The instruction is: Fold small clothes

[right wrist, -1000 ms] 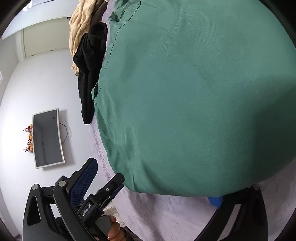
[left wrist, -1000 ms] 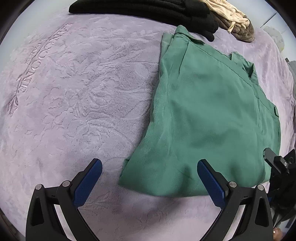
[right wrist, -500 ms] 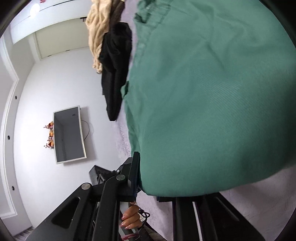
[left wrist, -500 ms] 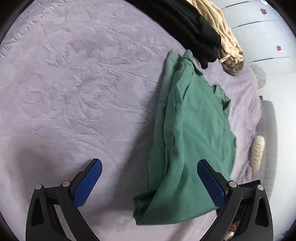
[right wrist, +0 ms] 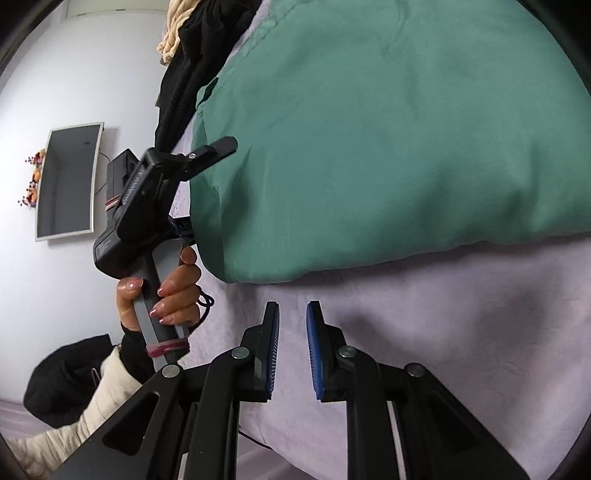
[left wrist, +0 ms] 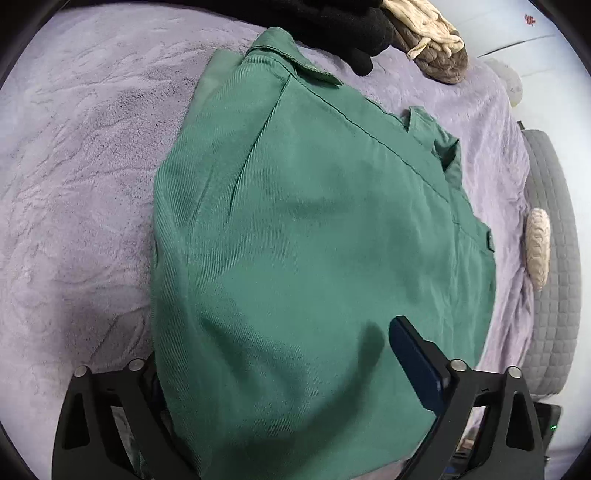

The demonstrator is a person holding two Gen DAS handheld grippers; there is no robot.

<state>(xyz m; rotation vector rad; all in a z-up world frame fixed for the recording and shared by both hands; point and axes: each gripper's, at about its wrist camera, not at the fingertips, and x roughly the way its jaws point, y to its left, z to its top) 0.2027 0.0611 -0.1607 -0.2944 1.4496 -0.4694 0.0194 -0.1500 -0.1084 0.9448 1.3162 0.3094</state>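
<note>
A folded green garment lies on the purple blanket; it also shows in the right wrist view. My left gripper is open and straddles the garment's near edge: the right blue pad rests on top, the left finger is hidden under the cloth. In the right wrist view the left gripper sits at the garment's corner, held by a hand. My right gripper is nearly shut, empty, over bare blanket just short of the garment's edge.
A black garment and a beige and brown bundle lie at the blanket's far side. A grey quilted cushion lies at the right. A wall screen and a dark coat are in the right wrist view.
My left gripper moved in over the garment's near edge, its left finger now under the cloth. My right gripper let go of the garment and pulled back, nearly shut.
</note>
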